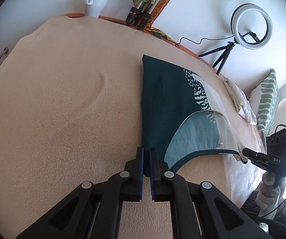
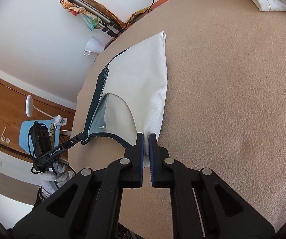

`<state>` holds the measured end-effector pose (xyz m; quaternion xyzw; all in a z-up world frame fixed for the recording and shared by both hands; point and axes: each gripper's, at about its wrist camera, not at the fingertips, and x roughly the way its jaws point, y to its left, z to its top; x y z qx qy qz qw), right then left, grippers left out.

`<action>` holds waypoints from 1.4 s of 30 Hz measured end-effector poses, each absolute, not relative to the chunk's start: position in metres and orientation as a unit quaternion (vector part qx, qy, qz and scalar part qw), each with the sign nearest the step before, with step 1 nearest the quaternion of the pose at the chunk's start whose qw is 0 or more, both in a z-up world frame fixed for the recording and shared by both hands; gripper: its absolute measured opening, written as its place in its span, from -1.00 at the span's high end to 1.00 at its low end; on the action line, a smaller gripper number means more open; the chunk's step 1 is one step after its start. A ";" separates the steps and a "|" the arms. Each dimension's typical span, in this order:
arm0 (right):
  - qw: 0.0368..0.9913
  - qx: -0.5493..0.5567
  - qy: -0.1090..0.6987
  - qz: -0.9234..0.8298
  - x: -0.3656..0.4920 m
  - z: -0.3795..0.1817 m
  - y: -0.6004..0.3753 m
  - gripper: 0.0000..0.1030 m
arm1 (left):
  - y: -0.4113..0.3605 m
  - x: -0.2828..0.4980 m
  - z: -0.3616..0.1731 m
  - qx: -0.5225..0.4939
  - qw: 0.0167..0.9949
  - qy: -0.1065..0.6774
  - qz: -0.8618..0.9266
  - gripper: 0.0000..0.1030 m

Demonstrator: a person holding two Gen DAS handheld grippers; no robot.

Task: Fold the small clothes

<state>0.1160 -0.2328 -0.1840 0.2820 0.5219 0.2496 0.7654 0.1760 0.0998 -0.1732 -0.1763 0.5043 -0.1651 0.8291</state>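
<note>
A small sleeveless top [image 1: 162,103], dark green with white and pale blue print, lies on the beige cloth-covered table [image 1: 63,99]. My left gripper [image 1: 146,155] is shut on its dark green near corner. My right gripper [image 2: 145,141] is shut on the white near corner of the same top [image 2: 143,83]. Each gripper shows in the other's view: the right one [image 1: 246,153] at the top's far strap, the left one [image 2: 81,137] at the green edge. The near hem hangs stretched between them.
A white mug [image 1: 95,4], tripod legs [image 1: 141,14] and a colourful scarf sit at the table's far edge. A ring light on a tripod [image 1: 250,25] stands at the right. Folded white cloth [image 1: 240,101] and a striped cushion [image 1: 268,99] lie beyond the top.
</note>
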 end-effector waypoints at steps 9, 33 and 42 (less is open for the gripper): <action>0.782 0.220 0.535 0.231 0.120 -0.178 -0.239 0.84 | 0.105 0.164 -0.164 -0.141 0.836 0.505 -0.162 0.69; 0.822 0.110 0.461 0.315 0.220 -0.136 -0.139 0.63 | -0.016 0.236 -0.131 -0.096 0.866 0.440 -0.218 0.55; 0.807 0.056 0.501 0.307 0.236 -0.183 -0.114 0.63 | -0.026 0.254 -0.178 -0.072 0.850 0.478 -0.208 0.56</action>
